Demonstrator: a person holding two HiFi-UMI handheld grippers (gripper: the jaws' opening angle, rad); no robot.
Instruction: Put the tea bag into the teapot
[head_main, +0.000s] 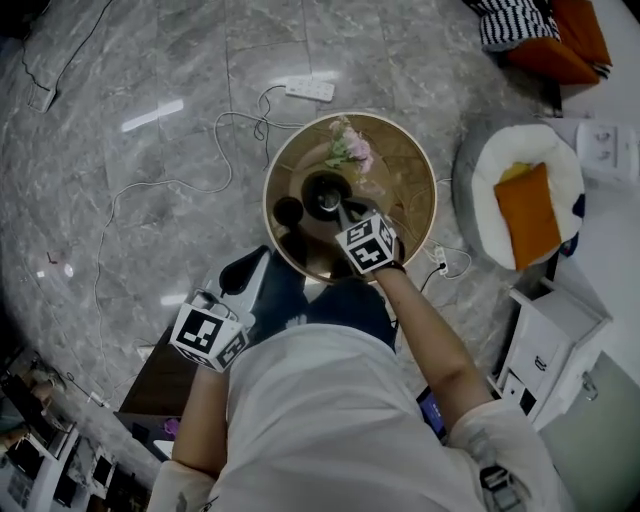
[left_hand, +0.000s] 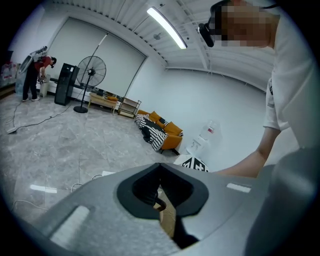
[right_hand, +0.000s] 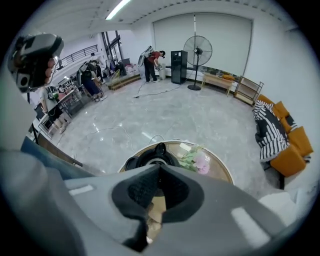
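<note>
Just above the teapot, the right gripper is clenched on the tea bag. The bag is a pale tan strip whose long axis runs along the jaws, pointing toward the teapot. The left gripper, jaws pressed together, hangs well back from the teapot, off the round wooden table. Pink flowers lie just beyond the teapot; past them a white power strip rests on the grey marble floor
</note>
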